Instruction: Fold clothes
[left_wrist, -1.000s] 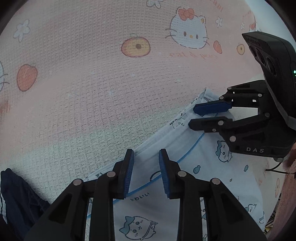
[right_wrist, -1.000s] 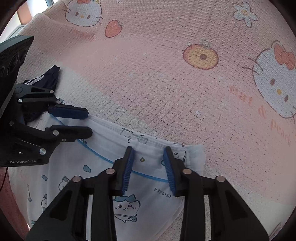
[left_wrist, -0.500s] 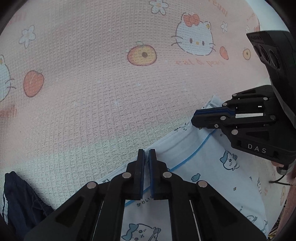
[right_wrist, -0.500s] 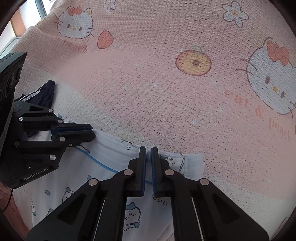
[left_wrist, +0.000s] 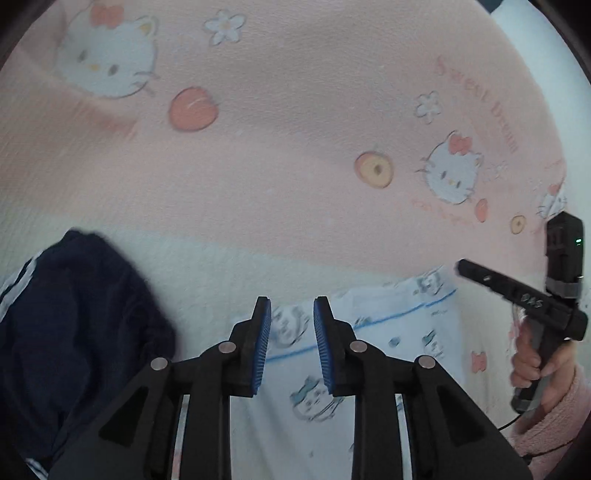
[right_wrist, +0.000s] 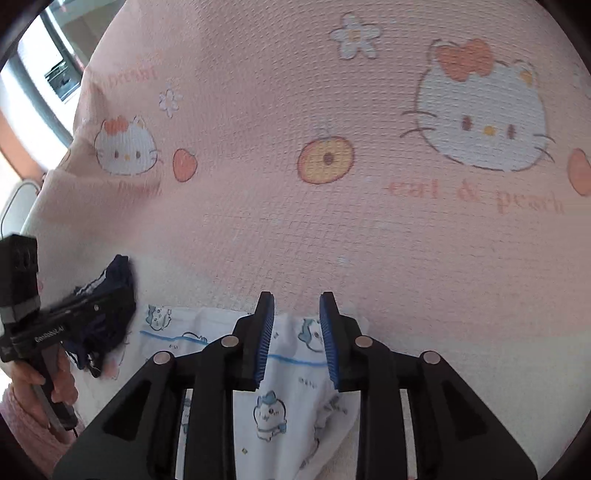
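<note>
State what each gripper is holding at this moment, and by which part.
Nothing is held. The left gripper and right gripper have their jaws opening above the white printed garment, with the pads clear of the cloth.

Rough waffle-weave blanket (right_wrist: 258, 221) (pink), smooth printed cotton garment (right_wrist: 288, 373)

Pink blanket (right_wrist: 258, 221) (cat print) bears white printed garment (right_wrist: 280, 402); navy garment (left_wrist: 74, 325) beside.

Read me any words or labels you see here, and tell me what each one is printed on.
"cat & peach": pink blanket, under the big cat face.
"Sweet Dream": same blanket, in the left wrist view.
"DAS": right gripper, on its body.
"GenRobot.AI": left gripper, on its body, small.
Small characters on the white printed garment: too blurred to read.
</note>
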